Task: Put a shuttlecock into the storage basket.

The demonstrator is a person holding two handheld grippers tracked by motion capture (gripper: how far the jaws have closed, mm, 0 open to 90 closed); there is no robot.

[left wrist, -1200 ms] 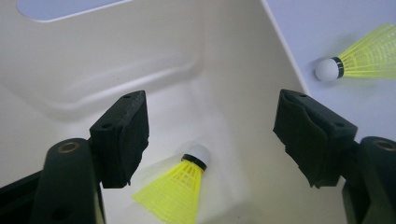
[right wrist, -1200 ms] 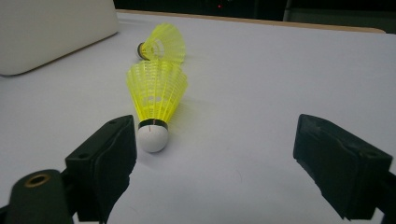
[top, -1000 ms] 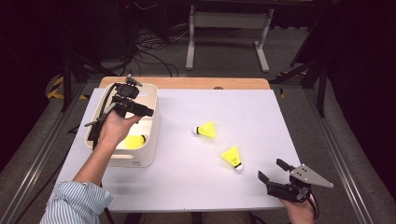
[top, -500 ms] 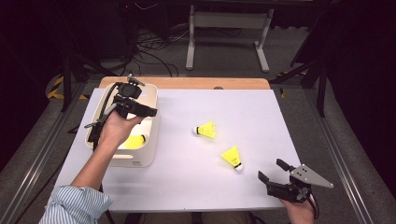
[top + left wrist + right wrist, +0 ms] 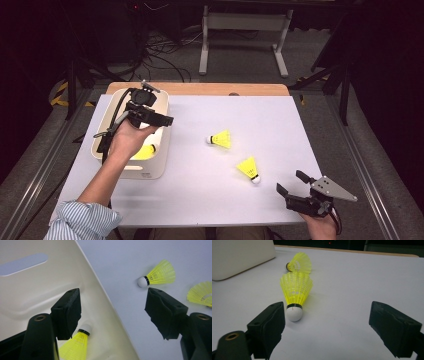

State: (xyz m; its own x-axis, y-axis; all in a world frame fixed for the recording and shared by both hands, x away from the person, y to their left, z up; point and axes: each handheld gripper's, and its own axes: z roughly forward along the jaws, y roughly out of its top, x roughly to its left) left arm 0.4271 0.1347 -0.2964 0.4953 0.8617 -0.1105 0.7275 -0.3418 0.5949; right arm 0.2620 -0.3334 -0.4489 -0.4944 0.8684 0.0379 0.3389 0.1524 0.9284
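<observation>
A cream bin [image 5: 141, 172] stands at the table's left with one yellow shuttlecock [image 5: 145, 151] lying inside. My left gripper [image 5: 168, 120] hovers open over the bin's right rim, nothing between its fingers. In the left gripper view the jaws straddle the bin's rim [image 5: 100, 295], with the binned shuttlecock [image 5: 76, 346] by the left jaw. Two more yellow shuttlecocks lie on the white table, one in the middle [image 5: 220, 139] and one nearer [image 5: 248, 168]. My right gripper [image 5: 292, 182] rests open at the front right, pointing at the nearer shuttlecock [image 5: 296, 290], whose white cork sits just ahead of its left jaw.
The white table top [image 5: 200, 205] has a wooden strip [image 5: 215, 89] along its far edge. Behind the table are dark floor, cables and a metal stand [image 5: 240, 30]. A striped sleeve [image 5: 82, 222] comes in at the bottom left.
The left gripper has drifted a little to the right and up over the bin's right rim. The right gripper and the shuttlecocks have not moved.
</observation>
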